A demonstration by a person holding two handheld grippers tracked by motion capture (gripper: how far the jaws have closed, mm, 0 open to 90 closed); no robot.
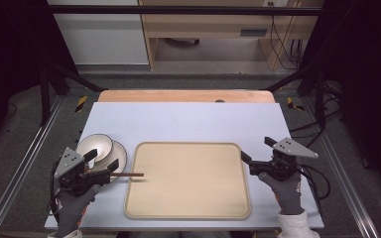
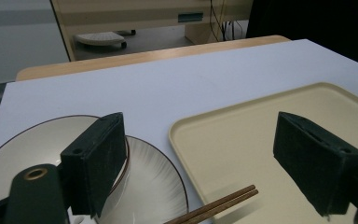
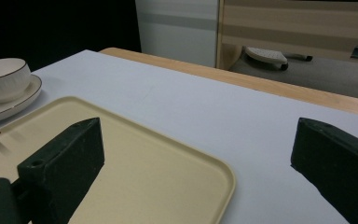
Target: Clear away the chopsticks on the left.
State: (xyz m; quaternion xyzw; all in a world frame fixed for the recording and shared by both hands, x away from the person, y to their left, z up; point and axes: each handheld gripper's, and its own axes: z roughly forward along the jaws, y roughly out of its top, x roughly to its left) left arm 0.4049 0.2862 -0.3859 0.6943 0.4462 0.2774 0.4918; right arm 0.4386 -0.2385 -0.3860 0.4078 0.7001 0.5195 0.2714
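Left gripper (image 1: 100,163) sits at the table's left edge with its jaws spread wide and nothing between them, one jaw over the dishes, the other over the near left corner of the tray (image 1: 188,214). Just ahead of it lie the chopsticks (image 1: 130,174), a slim dark-brown pair pressed side by side, their tips poking over the tray's left rim; in the left gripper view the chopsticks (image 2: 214,208) run out from beneath the jaws toward the tray (image 2: 242,140). Their long axis lies across the table, tips pointing right. The gloved left hand (image 1: 74,198) comes up from the bottom, knuckles angled inward. Behind the jaws a white bowl (image 1: 95,145) with a dark rim sits on a plate (image 1: 120,154) of the same trim. The tray is beige, rounded at the corners, bare inside. Over on the right, the right gripper (image 1: 257,155) hovers beside the tray's right rim, jaws wide apart and empty, gloved right hand (image 1: 285,191) gripping it from below, wrist straight, pointing left toward the tray
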